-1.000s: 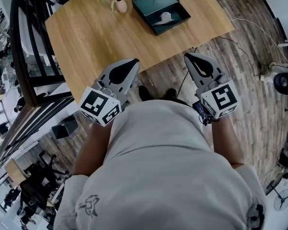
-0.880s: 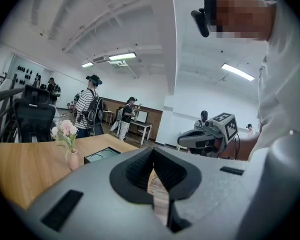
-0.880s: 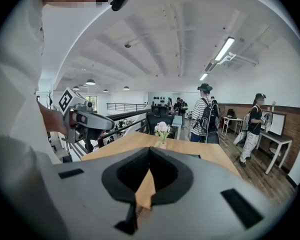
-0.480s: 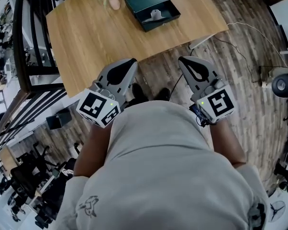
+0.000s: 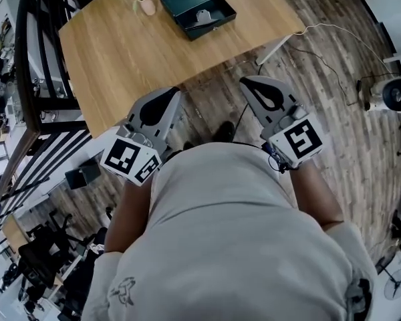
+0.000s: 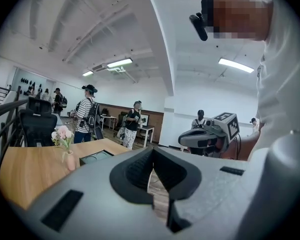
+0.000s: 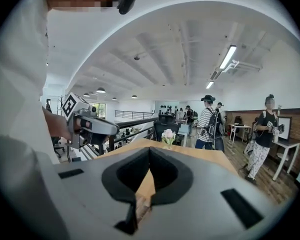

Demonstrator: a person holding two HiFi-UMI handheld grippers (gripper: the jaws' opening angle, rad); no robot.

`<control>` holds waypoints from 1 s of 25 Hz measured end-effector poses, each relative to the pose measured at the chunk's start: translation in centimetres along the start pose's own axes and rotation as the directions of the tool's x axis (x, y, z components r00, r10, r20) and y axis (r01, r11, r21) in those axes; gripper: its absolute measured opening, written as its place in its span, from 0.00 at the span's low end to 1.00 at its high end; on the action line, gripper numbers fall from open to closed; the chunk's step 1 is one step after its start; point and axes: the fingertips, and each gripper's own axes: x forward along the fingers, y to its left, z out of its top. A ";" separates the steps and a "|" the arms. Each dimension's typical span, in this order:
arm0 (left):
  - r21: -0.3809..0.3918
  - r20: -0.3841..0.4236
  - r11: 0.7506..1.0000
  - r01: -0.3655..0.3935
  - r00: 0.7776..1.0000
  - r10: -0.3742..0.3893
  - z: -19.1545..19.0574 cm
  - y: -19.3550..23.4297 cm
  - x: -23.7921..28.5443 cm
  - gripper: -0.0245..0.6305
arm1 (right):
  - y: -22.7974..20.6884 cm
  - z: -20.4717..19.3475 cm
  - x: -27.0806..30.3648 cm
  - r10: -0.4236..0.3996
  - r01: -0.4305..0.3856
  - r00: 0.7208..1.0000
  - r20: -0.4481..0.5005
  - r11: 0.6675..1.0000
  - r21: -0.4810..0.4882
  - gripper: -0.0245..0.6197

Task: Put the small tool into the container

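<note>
Head view: a light wooden table (image 5: 134,52) fills the upper left, standing on a dark plank floor (image 5: 334,112); the dark green container (image 5: 197,9) lies open near the table's far edge, and the small tool (image 5: 202,17) lies inside its nearer half; a vase (image 5: 146,4) of pale flowers stands just beside the container; a black railing (image 5: 27,79) runs along the left and a thin cable (image 5: 327,49) trails over the floor at right; the left gripper (image 5: 168,95) and right gripper (image 5: 248,84) are held close to the person's body, well apart from the table.

Left gripper view: its jaws are pressed together with nothing between them; past them show the table (image 6: 20,169), the vase (image 6: 65,146), the container (image 6: 97,157), and several people (image 6: 87,114) standing in a white room under strip ceiling lights (image 6: 120,62).

Right gripper view: its jaws likewise meet, empty; the table (image 7: 190,154), the vase (image 7: 168,136) and the railing (image 7: 135,121) lie ahead.
</note>
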 end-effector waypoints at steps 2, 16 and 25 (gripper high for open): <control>0.005 -0.003 1.000 0.015 1.000 -0.015 -0.3 -0.4 -1.2 0.05 | 1.1 0.1 -0.4 -0.021 0.021 1.000 0.008 1.000 0.010 0.05; 0.042 0.009 0.996 0.079 0.997 -0.080 -1.1 -0.8 -13.0 0.05 | 12.8 0.7 -0.5 -0.100 0.100 0.995 -0.015 0.995 0.020 0.05; 0.046 0.034 0.994 0.102 0.994 -0.104 -1.5 -1.0 -16.8 0.05 | 16.7 0.8 -1.8 -0.150 0.150 0.989 -0.003 0.988 0.043 0.05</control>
